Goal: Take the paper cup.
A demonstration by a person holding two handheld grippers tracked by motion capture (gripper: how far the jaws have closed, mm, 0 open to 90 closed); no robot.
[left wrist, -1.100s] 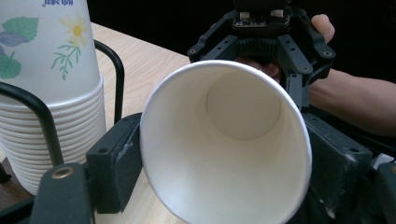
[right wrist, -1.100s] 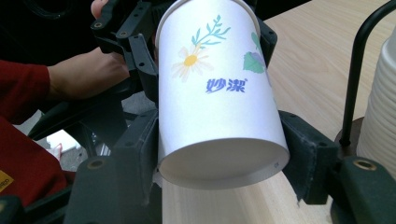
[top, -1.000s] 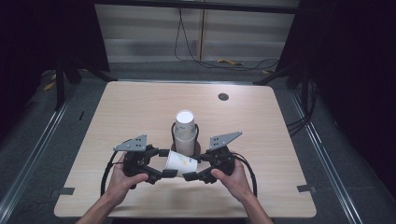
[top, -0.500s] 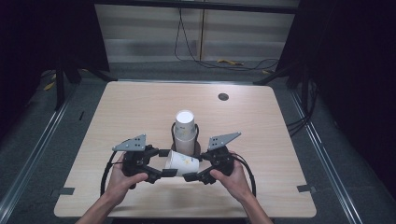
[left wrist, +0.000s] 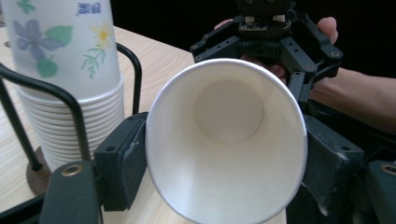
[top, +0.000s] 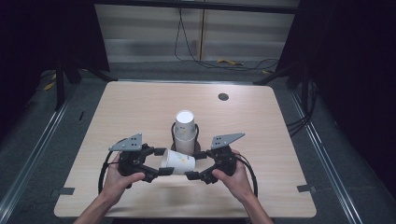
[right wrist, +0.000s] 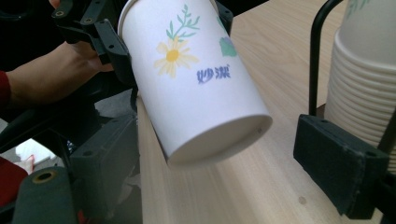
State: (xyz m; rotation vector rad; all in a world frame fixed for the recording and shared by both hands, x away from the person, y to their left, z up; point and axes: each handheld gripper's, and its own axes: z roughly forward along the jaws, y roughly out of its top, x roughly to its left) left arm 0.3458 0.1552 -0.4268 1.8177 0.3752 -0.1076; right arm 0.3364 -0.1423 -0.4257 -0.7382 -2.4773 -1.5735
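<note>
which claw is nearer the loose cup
Left. The left claw is clamped on the loose cup near its rim, its pads against both sides. The right claw sits open just past the cup's base, not touching it.

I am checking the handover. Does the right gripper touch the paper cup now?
Apart. In the right gripper view, bare table shows between the paper cup and the right gripper.
</note>
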